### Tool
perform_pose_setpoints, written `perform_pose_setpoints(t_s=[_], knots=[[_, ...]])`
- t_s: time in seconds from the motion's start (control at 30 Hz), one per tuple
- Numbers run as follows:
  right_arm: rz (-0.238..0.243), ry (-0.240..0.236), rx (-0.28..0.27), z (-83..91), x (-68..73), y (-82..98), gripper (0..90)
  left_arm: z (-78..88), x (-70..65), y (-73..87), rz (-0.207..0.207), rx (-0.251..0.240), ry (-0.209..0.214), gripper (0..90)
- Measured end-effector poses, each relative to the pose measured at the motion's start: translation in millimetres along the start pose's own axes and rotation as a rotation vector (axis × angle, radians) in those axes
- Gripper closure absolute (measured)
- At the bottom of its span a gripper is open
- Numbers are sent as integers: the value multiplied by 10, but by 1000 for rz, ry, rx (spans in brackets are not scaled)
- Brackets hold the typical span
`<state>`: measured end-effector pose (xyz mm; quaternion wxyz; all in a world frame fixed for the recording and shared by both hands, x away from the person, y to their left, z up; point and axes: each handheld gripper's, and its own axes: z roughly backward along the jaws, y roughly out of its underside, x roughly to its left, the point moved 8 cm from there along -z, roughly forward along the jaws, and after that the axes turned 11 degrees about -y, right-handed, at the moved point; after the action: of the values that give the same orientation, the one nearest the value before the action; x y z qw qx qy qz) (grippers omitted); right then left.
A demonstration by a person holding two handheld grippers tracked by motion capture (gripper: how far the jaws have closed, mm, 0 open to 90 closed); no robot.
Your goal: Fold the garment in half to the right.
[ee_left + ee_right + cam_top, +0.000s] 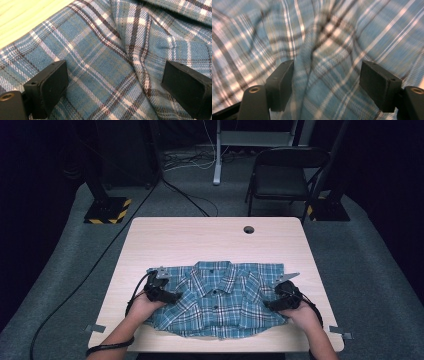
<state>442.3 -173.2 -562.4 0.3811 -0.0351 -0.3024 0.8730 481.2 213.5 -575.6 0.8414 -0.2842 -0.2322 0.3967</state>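
Shirt [215, 297] (blue plaid, buttoned, collar toward far edge) lies spread on the near half of the table [200, 240], sleeves already tucked in so it reads as a wide rectangle w/ a rumpled hem near the person.

Left gripper [176, 296] sits over the shirt's left side, jaws spread wide, cloth lying flat between them, nothing pinched. Right gripper [267, 305] is at the right side; its jaws also stand apart w/ a raised ridge of fabric running up between them, pads not yet pressing on it.

Step in hand looks like taking hold of both sides for a fold. To do it well: right side should close on that ridge low enough to catch every layer, not just the top one. Left needs a wrinkle to bite, so push the tips down and in a bit before closing. Grab at matching heights on both sides or the fold goes crooked.

No brand, label or readable writing anywhere on the cloth or table.
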Motion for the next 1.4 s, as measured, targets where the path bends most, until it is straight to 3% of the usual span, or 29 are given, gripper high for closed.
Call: perform_pose_setpoints(t_s=[0.07, 0.17, 0.23, 0.53, 0.63, 0.67, 0.9, 1.07, 1.2, 1.3, 1.4], knots=[[-15, 6, -87, 62, 44, -122, 250, 27, 11, -18, -6, -15, -7, 81], [-42, -58, -241, 130, 190, -396, 217, 64, 32, -37, 5, -35, -6, 93], [-28, -81, -279, 109, 291, -547, 219, 61, 44, -22, 5, -37, -8, 92], [83, -92, -271, -348, 664, -970, 221, 24, 33, 26, 5, -37, 0, 75], [84, -109, -287, -440, 740, -1052, 221, 28, 31, 27, 1, -40, -2, 75], [91, -111, -284, -551, 784, -1107, 221, 28, 28, 31, 2, -44, 2, 75], [50, -100, -161, -931, 720, -1029, 195, 19, 22, 43, 5, -53, 5, 71], [61, -99, -153, -909, 710, -1029, 209, 12, 18, 48, 8, -58, 10, 64], [42, -124, -225, -781, 755, -1158, 211, 5, 11, 42, 5, -53, 7, 56], [44, -134, -240, -790, 794, -1262, 212, 5, 8, 40, 5, -46, 7, 53], [70, -93, -223, -873, 809, -1329, 228, 5, 10, 40, 7, -49, 12, 53]])
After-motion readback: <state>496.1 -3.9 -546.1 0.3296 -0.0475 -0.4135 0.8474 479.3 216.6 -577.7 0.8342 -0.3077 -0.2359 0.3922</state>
